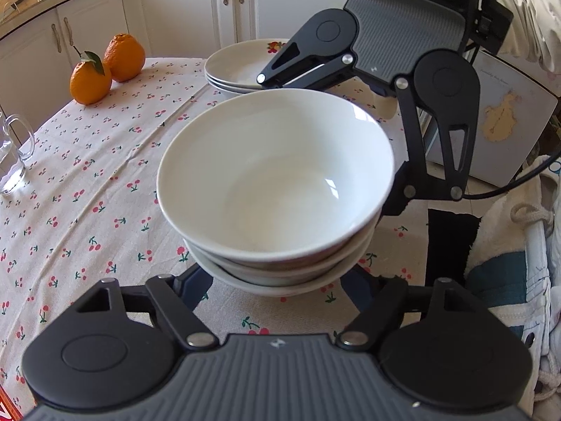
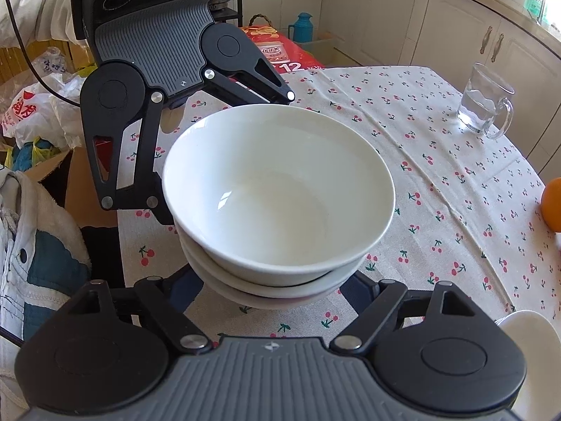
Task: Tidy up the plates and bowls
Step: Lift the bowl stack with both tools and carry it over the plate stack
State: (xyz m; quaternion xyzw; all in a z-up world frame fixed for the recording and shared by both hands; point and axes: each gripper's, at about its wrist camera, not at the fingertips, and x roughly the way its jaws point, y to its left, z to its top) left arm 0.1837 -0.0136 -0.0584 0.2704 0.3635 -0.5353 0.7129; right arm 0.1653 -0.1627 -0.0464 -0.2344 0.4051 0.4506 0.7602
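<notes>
A stack of three white bowls stands on the cherry-print tablecloth; it also shows in the right wrist view. My left gripper has its jaws spread wide around the near side of the stack's base; its fingertips are hidden under the bowls. My right gripper is spread wide around the opposite side, and shows across the stack in the left wrist view. A stack of white plates with a fruit print sits behind the bowls.
Two oranges lie at the far left of the table. A glass mug with water stands near the table edge. White cabinets stand behind. A white dish sits at the right wrist view's lower right. Bags and cloth lie beside the table.
</notes>
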